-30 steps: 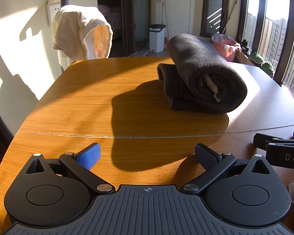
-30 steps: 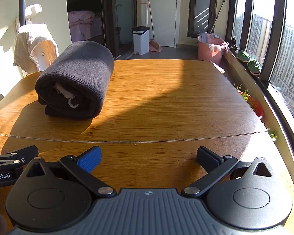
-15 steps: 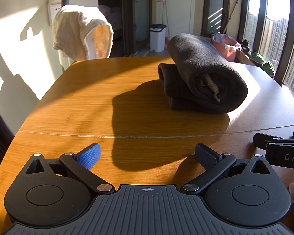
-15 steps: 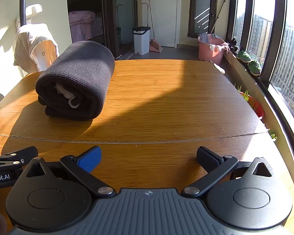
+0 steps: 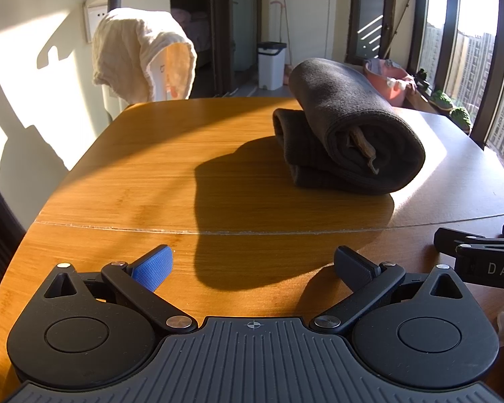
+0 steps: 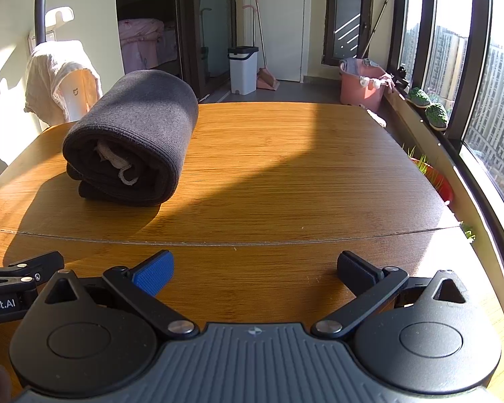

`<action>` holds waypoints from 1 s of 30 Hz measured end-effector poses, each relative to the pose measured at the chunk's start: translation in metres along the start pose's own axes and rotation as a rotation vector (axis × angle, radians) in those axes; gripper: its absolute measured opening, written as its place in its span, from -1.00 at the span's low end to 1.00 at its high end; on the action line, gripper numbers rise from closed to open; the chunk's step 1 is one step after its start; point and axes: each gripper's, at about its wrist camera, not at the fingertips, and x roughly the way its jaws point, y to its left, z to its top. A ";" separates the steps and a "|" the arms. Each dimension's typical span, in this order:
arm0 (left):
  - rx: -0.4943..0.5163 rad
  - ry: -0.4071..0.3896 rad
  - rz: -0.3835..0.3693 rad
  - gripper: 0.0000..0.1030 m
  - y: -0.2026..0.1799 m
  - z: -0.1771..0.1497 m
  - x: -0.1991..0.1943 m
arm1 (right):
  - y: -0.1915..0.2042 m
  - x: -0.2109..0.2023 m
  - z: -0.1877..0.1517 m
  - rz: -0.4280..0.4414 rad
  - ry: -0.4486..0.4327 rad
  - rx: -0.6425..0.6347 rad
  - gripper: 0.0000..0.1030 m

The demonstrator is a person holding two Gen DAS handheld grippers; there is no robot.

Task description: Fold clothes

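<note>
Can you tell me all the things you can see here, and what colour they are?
rolled garment: one, dark grey-brown, lying on the table, far half
table: one, orange-brown wood, with a seam across it
draped cloth: one, cream, hanging over a white thing behind the table
bin: one, white with a dark lid, on the floor by the doorway
tub: one, pink, on the floor near the window
plants: two, green, on the window ledge
bedding: pink, in the room beyond the doorway
left gripper: one, black with a blue pad, open, empty
right gripper: one, black with a blue pad, open, empty
</note>
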 end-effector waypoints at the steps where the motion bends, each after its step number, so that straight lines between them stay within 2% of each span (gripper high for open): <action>1: 0.000 0.000 0.000 1.00 0.000 0.000 0.000 | 0.000 0.000 0.000 0.000 0.000 0.000 1.00; 30: -0.007 0.005 0.008 1.00 -0.001 0.002 0.001 | 0.002 0.000 -0.001 0.011 -0.001 -0.009 1.00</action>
